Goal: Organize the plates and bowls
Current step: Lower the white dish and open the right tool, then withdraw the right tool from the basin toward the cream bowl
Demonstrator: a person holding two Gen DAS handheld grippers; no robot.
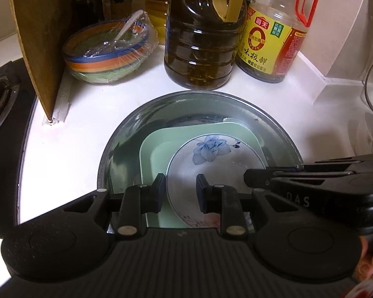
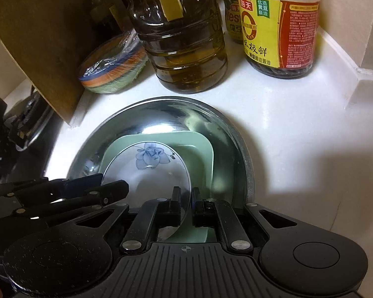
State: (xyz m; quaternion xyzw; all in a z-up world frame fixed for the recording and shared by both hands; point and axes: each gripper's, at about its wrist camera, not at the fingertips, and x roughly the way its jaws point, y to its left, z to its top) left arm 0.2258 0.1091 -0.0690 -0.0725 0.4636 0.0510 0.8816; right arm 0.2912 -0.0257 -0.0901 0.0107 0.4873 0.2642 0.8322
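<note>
The flowered plate (image 2: 146, 171) sits on a green square plate (image 2: 198, 154) inside a steel basin (image 2: 246, 154) near the counter's (image 1: 87, 114) back edge. The right gripper (image 2: 186, 200) is clamped on its right rim; the left gripper (image 1: 179, 188) straddles the left rim, jaws slightly apart (contact unclear). A one-sided pinch could let the glazed plate slip and chip. Only the right view shows a small jar (image 2: 232, 22) behind the soy sauce bottle (image 2: 278, 24).

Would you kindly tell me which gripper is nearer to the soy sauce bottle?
Right. The right gripper grips the right rim of the floral plate, in front of the soy sauce bottle. The left gripper straddles the plate's left rim, farther away.
</note>
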